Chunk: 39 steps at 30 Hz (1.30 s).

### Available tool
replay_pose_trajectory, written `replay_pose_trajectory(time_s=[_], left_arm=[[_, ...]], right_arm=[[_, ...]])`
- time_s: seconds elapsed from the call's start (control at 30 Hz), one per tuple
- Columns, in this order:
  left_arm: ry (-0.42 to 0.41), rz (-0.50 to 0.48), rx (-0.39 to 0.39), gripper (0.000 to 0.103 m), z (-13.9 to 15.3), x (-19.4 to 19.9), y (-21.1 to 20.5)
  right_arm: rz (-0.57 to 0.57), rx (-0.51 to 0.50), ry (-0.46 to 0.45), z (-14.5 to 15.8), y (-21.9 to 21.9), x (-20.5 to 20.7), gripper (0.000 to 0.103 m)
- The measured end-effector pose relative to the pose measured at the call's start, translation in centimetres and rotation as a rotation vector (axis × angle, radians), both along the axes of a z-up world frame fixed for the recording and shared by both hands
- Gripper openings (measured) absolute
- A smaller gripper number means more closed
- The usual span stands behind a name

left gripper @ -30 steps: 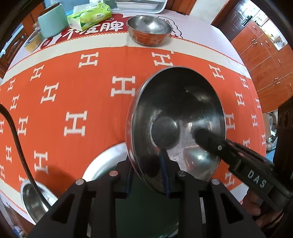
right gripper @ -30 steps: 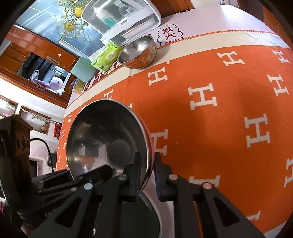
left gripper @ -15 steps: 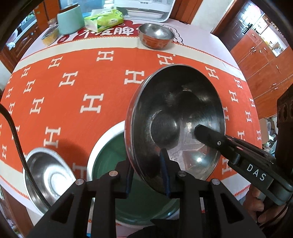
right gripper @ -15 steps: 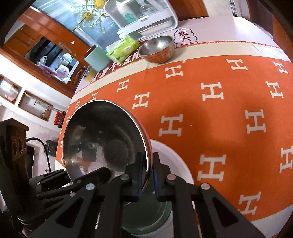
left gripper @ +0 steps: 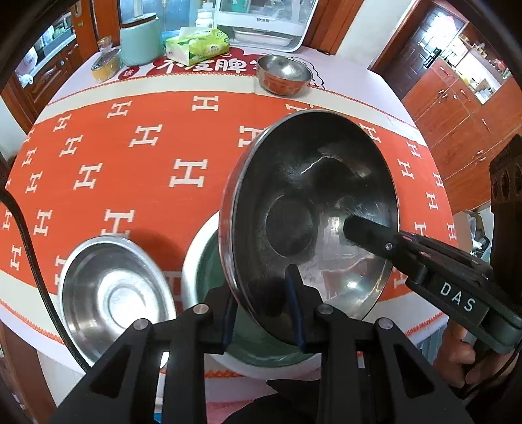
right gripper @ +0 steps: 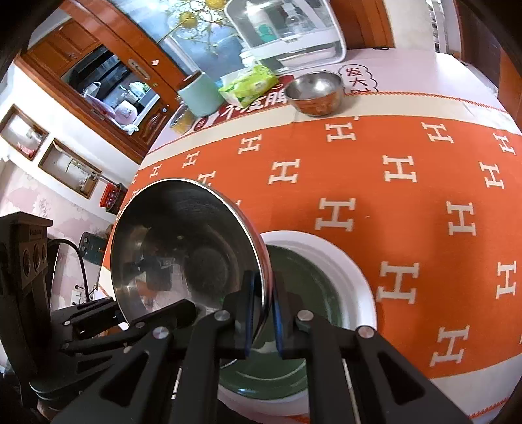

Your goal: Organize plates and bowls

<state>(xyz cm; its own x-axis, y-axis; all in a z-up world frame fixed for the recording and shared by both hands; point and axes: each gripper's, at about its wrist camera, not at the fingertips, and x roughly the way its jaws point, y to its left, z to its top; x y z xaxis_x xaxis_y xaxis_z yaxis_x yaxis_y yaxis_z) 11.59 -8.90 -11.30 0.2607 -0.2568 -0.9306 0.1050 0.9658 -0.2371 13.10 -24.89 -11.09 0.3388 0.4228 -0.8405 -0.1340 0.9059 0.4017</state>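
Observation:
A steel bowl [left gripper: 313, 208] hangs tilted on its edge above the table, gripped from two sides. My left gripper [left gripper: 261, 310] is shut on its lower rim. My right gripper [right gripper: 263, 311] is shut on the rim of the same steel bowl [right gripper: 182, 254], with one of its fingers [left gripper: 362, 230] reaching inside. Right below sits a white dish with a green inside [left gripper: 199, 261], [right gripper: 354, 264]. A second steel bowl [left gripper: 111, 293] rests on the cloth to the left. A small steel bowl with an orange outside [left gripper: 284, 76], [right gripper: 314, 91] stands at the far side.
An orange cloth with white H marks [left gripper: 137, 163] covers the round table. At the back stand a tissue pack [left gripper: 195, 45], a mint canister [left gripper: 140, 40], a small tin [left gripper: 104, 65] and a white rack [left gripper: 261, 19]. A hand [left gripper: 463, 352] holds the right gripper. Wooden cabinets [left gripper: 463, 107] stand to the right.
Both grippers have risen and drawn back with the steel bowl held between them. The green-lined dish beneath it and the second steel bowl at the left have come into fuller view.

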Motion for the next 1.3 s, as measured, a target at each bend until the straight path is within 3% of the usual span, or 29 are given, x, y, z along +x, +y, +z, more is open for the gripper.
replay_pose_trajectory(time_s=[0.37,0.77,1.3], left_arm=[[-0.025,-0.016,-0.014,0.027,1.3,-2.1,5.1],[-0.024,-0.045,0.003,0.028,1.7,-2.9,10.7],[0.083,-0.135,0.032,0.028,-0.9,-3.0,15.2]], right_arm=[[0.003,-0.031,-0.049,1.5,5.0,-2.0,0.01],[-0.003,-0.037,-0.045,1.6,10.4,-2.7,0.011],[-0.03,-0.103,0.093,-1.1,15.7,-4.0,0.013]])
